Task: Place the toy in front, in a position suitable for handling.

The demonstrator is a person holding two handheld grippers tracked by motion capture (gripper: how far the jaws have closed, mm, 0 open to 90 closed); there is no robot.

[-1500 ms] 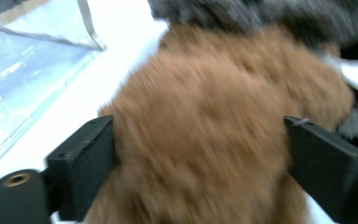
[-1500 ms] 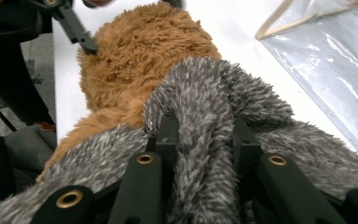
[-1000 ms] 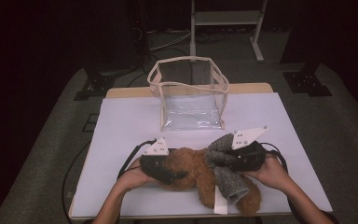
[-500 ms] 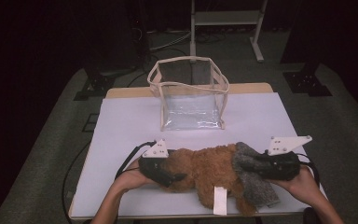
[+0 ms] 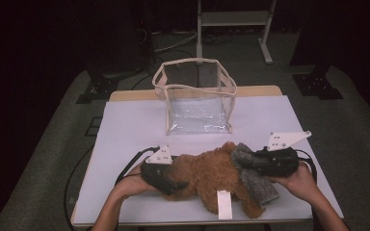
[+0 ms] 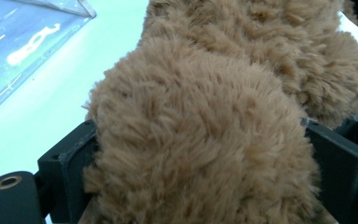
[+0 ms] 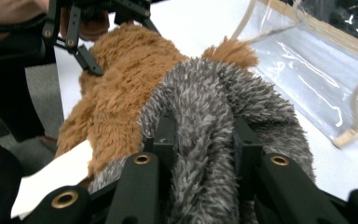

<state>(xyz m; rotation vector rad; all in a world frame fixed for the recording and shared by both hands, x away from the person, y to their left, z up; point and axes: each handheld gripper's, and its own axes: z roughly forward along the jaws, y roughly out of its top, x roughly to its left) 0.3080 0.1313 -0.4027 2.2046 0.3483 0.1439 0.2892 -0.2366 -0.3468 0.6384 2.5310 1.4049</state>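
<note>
A brown plush toy (image 5: 204, 175) lies stretched along the front of the white table (image 5: 135, 125), with a white tag (image 5: 225, 204) at its near side. Its grey furry part (image 5: 256, 182) is at the right end. My left gripper (image 5: 176, 185) grips the toy's left end; in the left gripper view brown fur (image 6: 242, 56) bulges between both jaws of the gripper (image 6: 203, 154), which have just been opening. My right gripper (image 5: 250, 163) is shut on the grey part (image 7: 214, 88), pinched between its jaws (image 7: 204, 135).
A clear plastic bag (image 5: 197, 103) with beige trim stands open-topped at the table's back middle, behind the toy. Cables trail from both grippers. Dark floor and a metal stand (image 5: 231, 19) lie beyond the table.
My right gripper has pulled the grey part to the right, from over the toy's middle to the right end, stretching the toy out. The left hand has stayed put.
</note>
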